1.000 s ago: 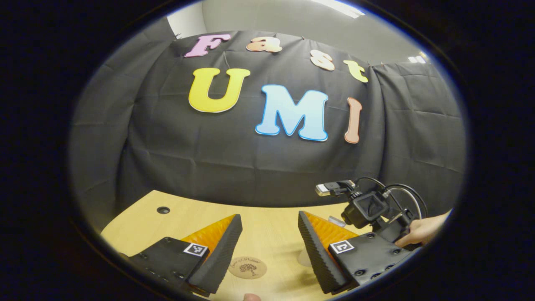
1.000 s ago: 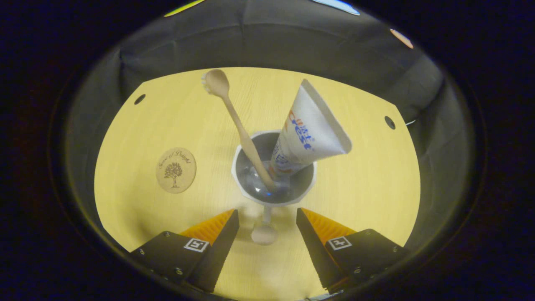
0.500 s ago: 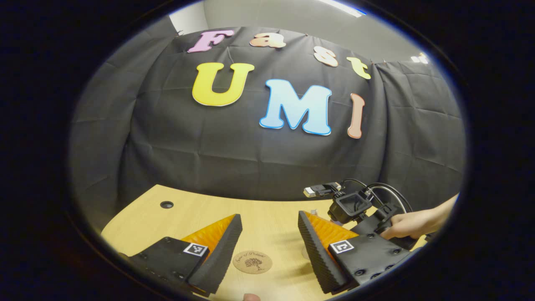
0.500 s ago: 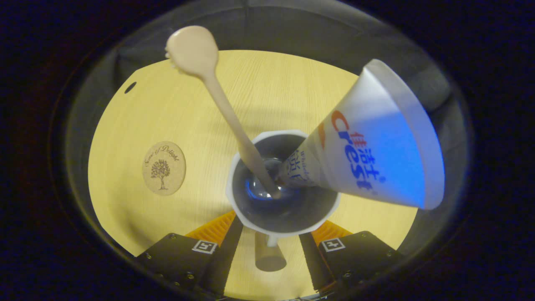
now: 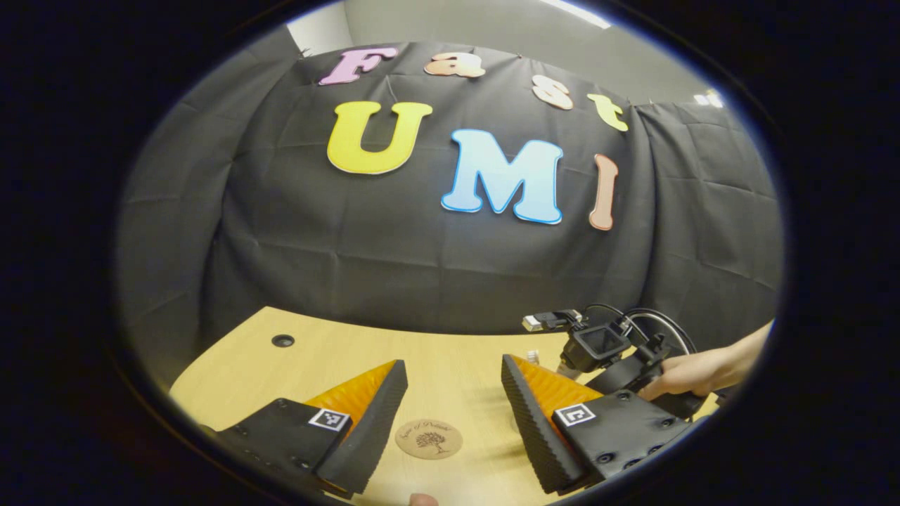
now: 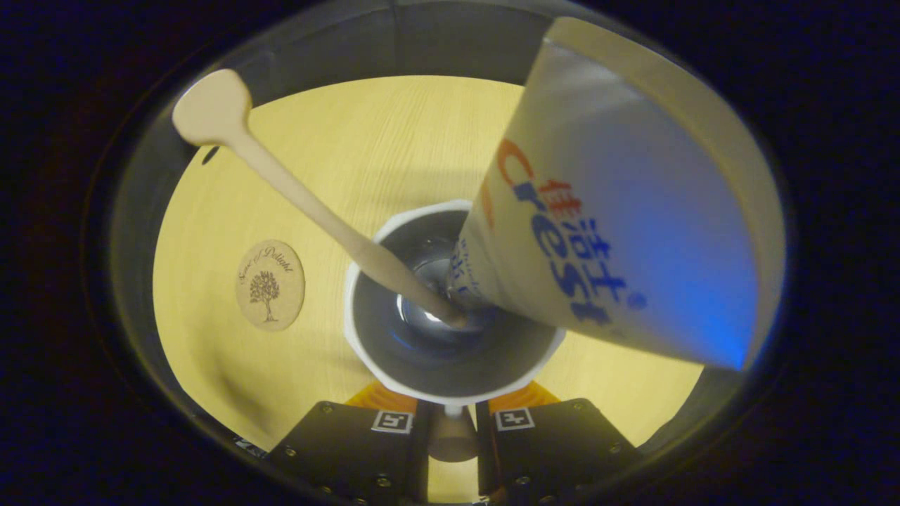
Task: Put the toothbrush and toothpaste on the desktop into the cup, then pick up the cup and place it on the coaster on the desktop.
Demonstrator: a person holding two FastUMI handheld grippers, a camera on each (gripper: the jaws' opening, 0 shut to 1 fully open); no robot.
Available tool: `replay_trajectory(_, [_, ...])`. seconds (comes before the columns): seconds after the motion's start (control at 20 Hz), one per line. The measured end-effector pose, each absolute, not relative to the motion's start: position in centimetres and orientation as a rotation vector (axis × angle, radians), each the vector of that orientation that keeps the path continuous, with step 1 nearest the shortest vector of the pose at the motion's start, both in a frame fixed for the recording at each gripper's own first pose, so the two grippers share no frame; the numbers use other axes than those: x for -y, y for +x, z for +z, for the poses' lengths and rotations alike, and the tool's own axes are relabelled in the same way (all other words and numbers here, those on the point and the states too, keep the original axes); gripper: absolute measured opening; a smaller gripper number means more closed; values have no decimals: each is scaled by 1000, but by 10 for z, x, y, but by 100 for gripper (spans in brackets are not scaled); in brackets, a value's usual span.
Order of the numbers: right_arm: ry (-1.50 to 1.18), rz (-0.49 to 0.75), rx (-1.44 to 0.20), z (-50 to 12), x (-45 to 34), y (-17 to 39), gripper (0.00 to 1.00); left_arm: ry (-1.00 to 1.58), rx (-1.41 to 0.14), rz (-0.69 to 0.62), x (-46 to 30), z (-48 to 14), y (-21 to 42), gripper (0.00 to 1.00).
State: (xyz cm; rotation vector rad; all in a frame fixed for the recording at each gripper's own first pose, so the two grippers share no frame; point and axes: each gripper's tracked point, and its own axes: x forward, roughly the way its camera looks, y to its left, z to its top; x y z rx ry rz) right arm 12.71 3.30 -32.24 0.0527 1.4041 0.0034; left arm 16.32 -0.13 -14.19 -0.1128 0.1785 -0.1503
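Right gripper (image 6: 450, 422): fingers drawn close together around the handle of the cup (image 6: 450, 351); actual contact is hidden beneath the cup's rim, so a firm hold cannot be told.
Cup: white rim, dark interior, seen from above, directly ahead of the right gripper.
Toothbrush (image 6: 295, 190): stands in the cup, leaning up and left.
Toothpaste (image 6: 619, 211): tube standing in the cup, leaning right, flat end toward the camera.
Coaster (image 6: 270, 284): round, tree motif, lying on the wooden surface (image 6: 394, 140) left of the cup, apart from it.
Left gripper (image 5: 450, 407): fingers wide apart, holding nothing, above the surface, coaster (image 5: 429, 439) between them.
Right gripper (image 5: 605, 351) in the left gripper view: farther off, held by a hand (image 5: 692, 372).
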Motion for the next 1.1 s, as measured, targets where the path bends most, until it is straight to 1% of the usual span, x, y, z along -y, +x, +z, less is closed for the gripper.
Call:
replay_trajectory(0.25, [46, 18, -1353, -314, -40, 135, 28, -113, -186, -134, -6, -145, 162, 90])
replay_trajectory(0.3, [45, 29, -1348, -312, -46, 135, 28, -110, -187, -127, -10, -145, 160, 92])
replay_trajectory(0.35, [43, 44, -1347, -309, -52, 135, 28, -110, -186, -122, -13, -144, 157, 90])
replay_trajectory(0.4, [42, 59, -1343, -307, -58, 136, 28, -111, -185, -116, -16, -142, 157, 92])
replay_trajectory(0.45, [32, 73, -1339, -304, -64, 137, 28, -112, -183, -110, -20, -141, 154, 90])
replay_trajectory(0.5, [16, 87, -1330, -302, -69, 139, 28, -112, -182, -102, -24, -139, 152, 90])
replay_trajectory(0.55, [-7, 103, -1323, -299, -75, 139, 28, -114, -181, -93, -29, -137, 149, 92])
replay_trajectory(0.6, [-20, 121, -1317, -296, -82, 141, 28, -117, -179, -83, -34, -137, 148, 90])
replay_trajectory(0.65, [-27, 143, -1314, -292, -90, 143, 28, -121, -176, -74, -40, -136, 146, 92])
replay_trajectory(0.7, [-31, 163, -1311, -289, -98, 144, 28, -127, -173, -65, -45, -135, 143, 90])
replay_trajectory(1.1, [-87, 277, -1322, -289, -164, 150, 28, -127, -160, 4, -95, -130, 123, 90])
